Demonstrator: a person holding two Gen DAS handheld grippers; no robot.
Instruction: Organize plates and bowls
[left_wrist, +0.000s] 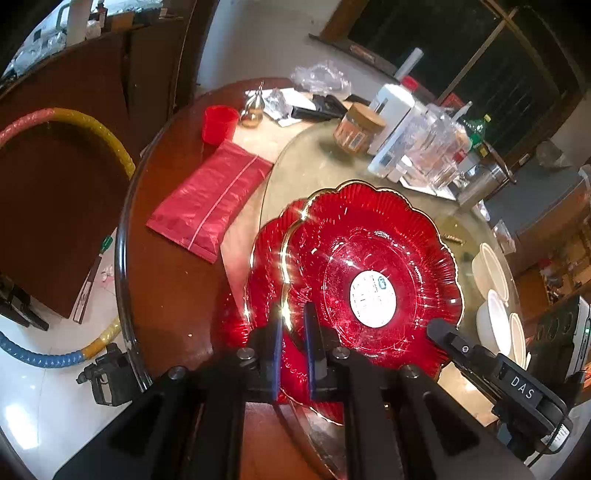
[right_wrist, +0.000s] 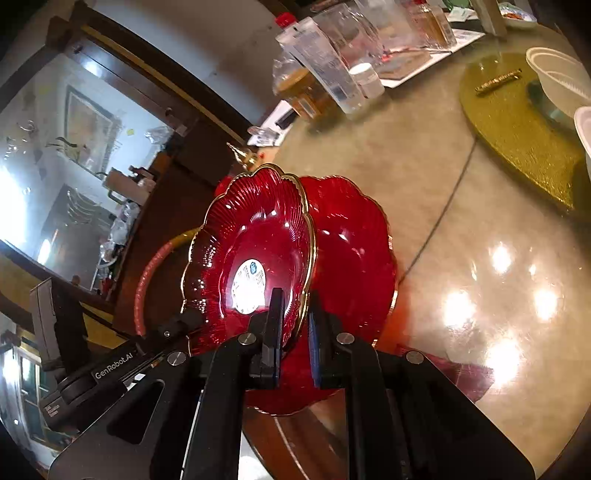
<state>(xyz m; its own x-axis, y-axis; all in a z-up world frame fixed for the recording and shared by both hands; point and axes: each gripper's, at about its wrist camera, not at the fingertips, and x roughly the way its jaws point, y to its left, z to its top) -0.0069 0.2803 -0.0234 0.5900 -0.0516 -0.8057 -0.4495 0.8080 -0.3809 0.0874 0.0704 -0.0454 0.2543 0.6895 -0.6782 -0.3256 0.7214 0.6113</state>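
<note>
together both jaws pinch the upper red plate (left_wrist: 373, 269); lower red plate (left_wrist: 264, 280) beneath

Bare glass turntable (right_wrist: 480, 258) right of the red plates (right_wrist: 351, 236); bottles (right_wrist: 325, 70) crowding its far edge

Top plate (left_wrist: 373, 258): deep red glass, ribbed radial fluting, scalloped gold rim, white round label at centre. Lower plate (left_wrist: 264, 266): same red, same gold edge. Bowls (left_wrist: 493, 280): plain white. Cup (left_wrist: 218, 123): solid red. Bag (left_wrist: 210, 199): translucent red with a pale stripe. Hoop (left_wrist: 74, 122): pink, yellow and blue bands. Table (left_wrist: 162, 280): dark reddish-brown wood; turntable (left_wrist: 306, 166): pale greenish glass. Mat (right_wrist: 517, 129): glittery gold. Jar (left_wrist: 356, 129): amber with tan lid. Left gripper (left_wrist: 293, 325) and right gripper (right_wrist: 297, 321): black with blue pads.
</note>
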